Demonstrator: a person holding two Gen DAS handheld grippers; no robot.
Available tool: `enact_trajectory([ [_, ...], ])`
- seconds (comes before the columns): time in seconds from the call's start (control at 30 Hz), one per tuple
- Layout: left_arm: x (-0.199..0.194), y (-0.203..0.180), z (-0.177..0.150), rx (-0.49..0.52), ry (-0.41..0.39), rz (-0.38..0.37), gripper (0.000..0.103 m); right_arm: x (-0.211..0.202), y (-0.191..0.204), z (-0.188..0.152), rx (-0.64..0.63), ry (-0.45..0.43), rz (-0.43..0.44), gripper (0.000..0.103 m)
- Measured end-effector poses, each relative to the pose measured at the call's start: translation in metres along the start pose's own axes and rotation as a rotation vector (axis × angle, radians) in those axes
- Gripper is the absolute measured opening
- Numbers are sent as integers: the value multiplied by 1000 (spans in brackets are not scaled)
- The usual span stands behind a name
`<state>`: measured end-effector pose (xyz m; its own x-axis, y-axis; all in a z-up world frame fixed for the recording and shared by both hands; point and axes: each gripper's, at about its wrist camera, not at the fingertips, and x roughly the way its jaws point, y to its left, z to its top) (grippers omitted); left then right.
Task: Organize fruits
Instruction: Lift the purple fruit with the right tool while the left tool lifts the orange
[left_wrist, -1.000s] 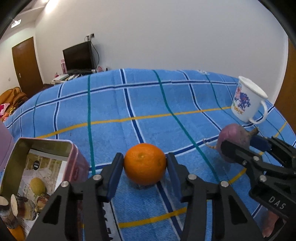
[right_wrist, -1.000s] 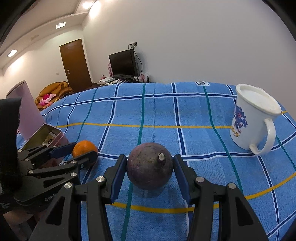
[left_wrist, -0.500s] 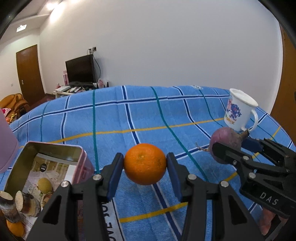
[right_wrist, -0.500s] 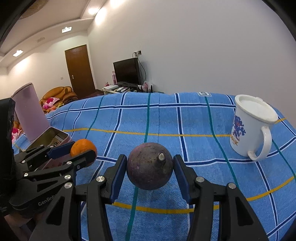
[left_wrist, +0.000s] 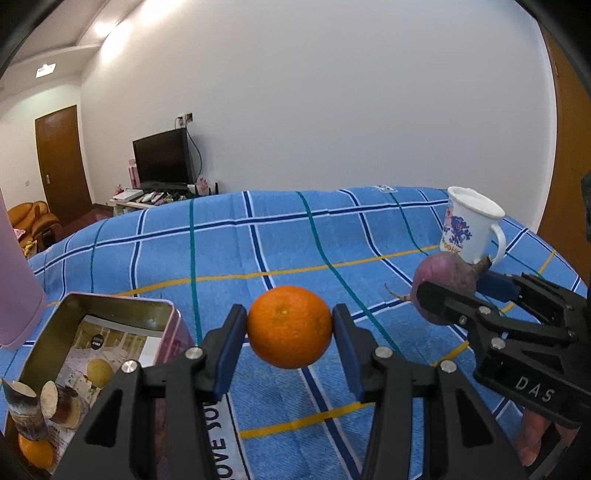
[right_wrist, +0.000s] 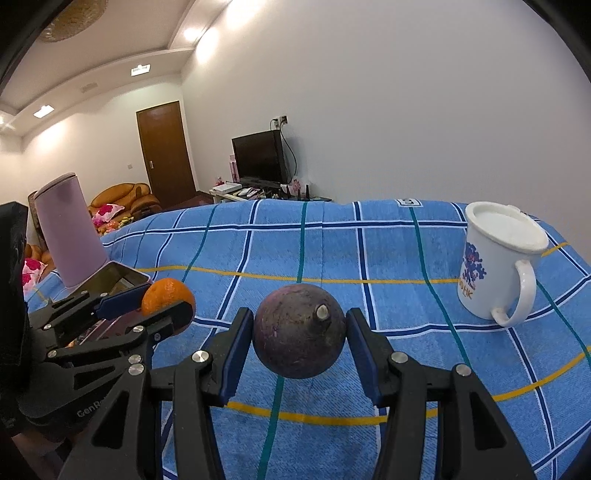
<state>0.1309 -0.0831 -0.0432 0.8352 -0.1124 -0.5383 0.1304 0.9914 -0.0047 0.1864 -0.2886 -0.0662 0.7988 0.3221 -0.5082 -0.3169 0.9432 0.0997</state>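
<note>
**Orange and purple fruit held clear of the blue checked cloth**

Orange peel is pinched on both sides by the blue pads of the left gripper (left_wrist: 290, 326), whose jaws are closed onto the orange (left_wrist: 289, 326). The fruit is held in the air above the blue checked cloth (left_wrist: 258, 251), just to the right of an open metal tin (left_wrist: 168, 314). In the tin, a printed card is seen on the bottom, with two cut sugarcane pieces (left_wrist: 40, 408) standing at the near left corner and a second orange (left_wrist: 35, 450) below them at the frame edge. A pink cylindrical container (left_wrist: 16, 291) is seen beside the tin on its left.

In the right wrist view, a dark purple round fruit (right_wrist: 299, 330) with a short cut stem facing the camera is gripped between the blue pads of the right gripper (right_wrist: 299, 332); the jaws are pressed against its two sides and it is held off the cloth. The same fruit is seen from the left wrist view at the right, where a thin root tail is visible on its left side and the right gripper is marked "DAS".

A white mug (right_wrist: 498, 262) with a blue cartoon print is stood upright on the cloth to the far right, its handle turned toward the near right, well apart from both fruits. The left gripper and its orange are seen at the lower left of the right wrist view, in front of the tin and the pink container. A television (right_wrist: 258, 157) and a brown door (right_wrist: 166, 151) are seen in the room behind.
</note>
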Motion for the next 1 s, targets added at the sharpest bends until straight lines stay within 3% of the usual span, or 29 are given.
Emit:
enact_trajectory([
  [1.0, -30, 3, -6, -3, -132, 38, 50, -27, 13, -6, -58, -133, -9, 53],
])
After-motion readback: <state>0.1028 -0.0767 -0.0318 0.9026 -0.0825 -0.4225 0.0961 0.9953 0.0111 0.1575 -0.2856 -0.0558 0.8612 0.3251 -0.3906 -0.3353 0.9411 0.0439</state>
